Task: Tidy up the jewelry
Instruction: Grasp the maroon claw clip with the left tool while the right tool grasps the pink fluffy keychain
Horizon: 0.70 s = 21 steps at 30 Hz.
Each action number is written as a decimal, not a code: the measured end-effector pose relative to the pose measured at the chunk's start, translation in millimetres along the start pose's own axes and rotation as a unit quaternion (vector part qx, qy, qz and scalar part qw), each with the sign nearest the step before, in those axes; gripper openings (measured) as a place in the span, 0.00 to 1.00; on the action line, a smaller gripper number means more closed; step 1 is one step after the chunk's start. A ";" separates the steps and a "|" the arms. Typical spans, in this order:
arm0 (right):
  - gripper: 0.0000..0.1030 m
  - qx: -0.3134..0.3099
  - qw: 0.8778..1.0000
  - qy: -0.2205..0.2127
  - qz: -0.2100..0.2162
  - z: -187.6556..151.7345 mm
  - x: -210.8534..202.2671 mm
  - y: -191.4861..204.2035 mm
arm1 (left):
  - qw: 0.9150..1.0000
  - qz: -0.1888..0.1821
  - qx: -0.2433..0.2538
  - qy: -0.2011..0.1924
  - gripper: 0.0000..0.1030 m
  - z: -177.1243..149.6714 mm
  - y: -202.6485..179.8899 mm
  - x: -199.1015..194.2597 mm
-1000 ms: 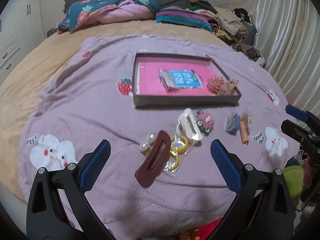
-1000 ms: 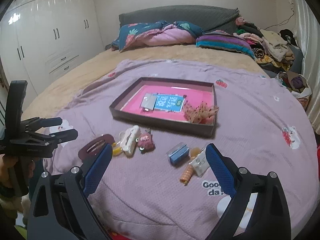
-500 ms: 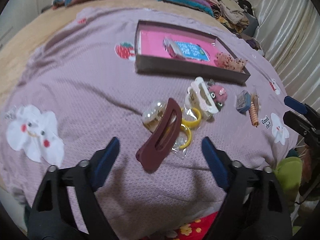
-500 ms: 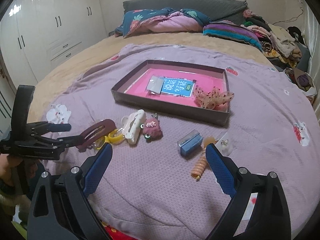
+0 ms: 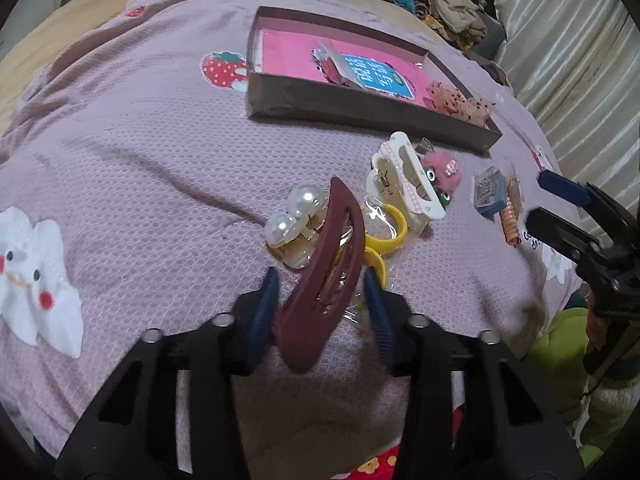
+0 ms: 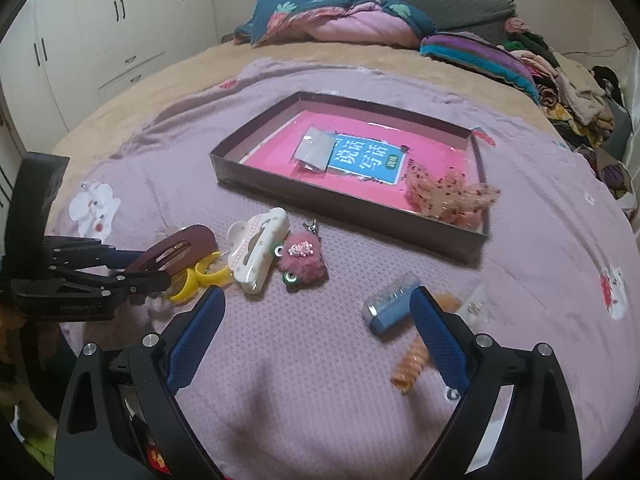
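Observation:
A maroon oval hair clip (image 5: 332, 264) lies tilted on the lilac blanket, resting on a pearl clip (image 5: 296, 216) and yellow rings (image 5: 390, 232). My left gripper (image 5: 322, 300) straddles the clip's near end. Its jaws are closing, with a thin gap still showing at the right pad. From the right wrist view the same clip (image 6: 176, 246) sits between the left gripper's fingers (image 6: 136, 270). My right gripper (image 6: 316, 308) hangs open over bare blanket, with a small blue box (image 6: 390, 308) just beyond its right finger. The brown tray (image 6: 320, 196) with a pink floor lies farther back.
A white claw clip (image 6: 256, 252) and a pink fuzzy charm (image 6: 304, 260) lie between the grippers. An orange spiral tie (image 6: 410, 364) rests by the right finger. The tray holds a blue card and a peach scrunchie (image 6: 448, 196). Pillows and piled clothes line the far bed edge.
The left gripper came down onto the maroon clip and its jaws narrowed from wide to close around it. The right gripper sank forward toward the blanket, still wide.

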State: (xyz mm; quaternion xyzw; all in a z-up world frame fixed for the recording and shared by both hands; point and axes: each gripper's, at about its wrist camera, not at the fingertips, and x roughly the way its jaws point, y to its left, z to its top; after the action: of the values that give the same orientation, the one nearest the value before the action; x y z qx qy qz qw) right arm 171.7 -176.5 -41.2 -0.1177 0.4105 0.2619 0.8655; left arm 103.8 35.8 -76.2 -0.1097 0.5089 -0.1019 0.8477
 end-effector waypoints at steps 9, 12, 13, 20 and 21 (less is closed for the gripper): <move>0.62 -0.020 0.998 0.057 -0.001 18.6 52.5 2.8 | 1.000 -0.025 -0.002 -0.004 0.07 -1.1 4.4 -5.2; 0.53 -0.030 0.997 0.071 0.001 19.8 66.8 3.5 | 0.999 -0.031 -0.004 -0.008 0.06 -2.6 6.3 -11.3; 0.49 -0.033 0.997 0.076 0.000 20.3 71.6 3.6 | 0.999 -0.032 -0.005 -0.009 0.06 -3.0 6.9 -13.8; 0.27 -0.024 0.996 0.085 0.024 21.5 88.4 7.0 | 0.999 -0.036 -0.007 -0.019 0.06 -2.6 8.8 -31.0; 0.27 -0.022 0.996 0.081 0.026 21.3 87.1 7.2 | 0.999 -0.036 -0.006 -0.020 0.06 -2.1 8.3 -32.4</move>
State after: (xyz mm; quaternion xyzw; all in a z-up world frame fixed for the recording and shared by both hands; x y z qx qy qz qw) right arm 227.4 -130.6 -94.8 -0.1470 0.4766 0.2832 0.8192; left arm 87.5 52.7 -52.4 -0.1351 0.4878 -0.1271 0.8530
